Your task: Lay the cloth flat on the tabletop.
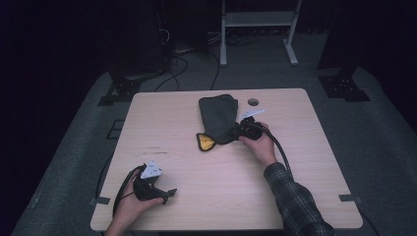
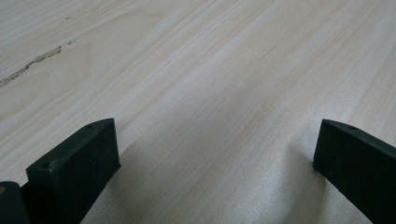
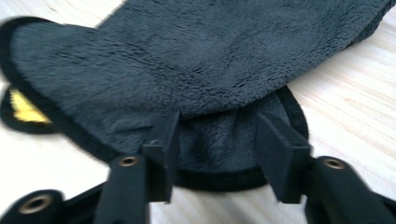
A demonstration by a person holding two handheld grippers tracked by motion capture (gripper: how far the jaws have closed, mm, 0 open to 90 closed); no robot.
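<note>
Cloth comes first: one dark grey fleecy cloth with a black sewn edge (image 1: 218, 119) lies folded on the far middle of the one pale wooden table (image 1: 206, 196), and a single yellow corner (image 1: 205, 143) peeks out at its near left end. Two grippers are at work. The right gripper (image 1: 241, 130) sits at the cloth's near right edge, held by the right hand (image 1: 259, 146) in a plaid sleeve. In the right gripper view its two black jaws stand part spread with the cloth's folded hem (image 3: 219, 135) between them; the pads do not visibly press on it. The left gripper (image 1: 169, 193) rests low over bare wood at the near left, well apart from the cloth, its two jaws spread wide with nothing between them.
</note>
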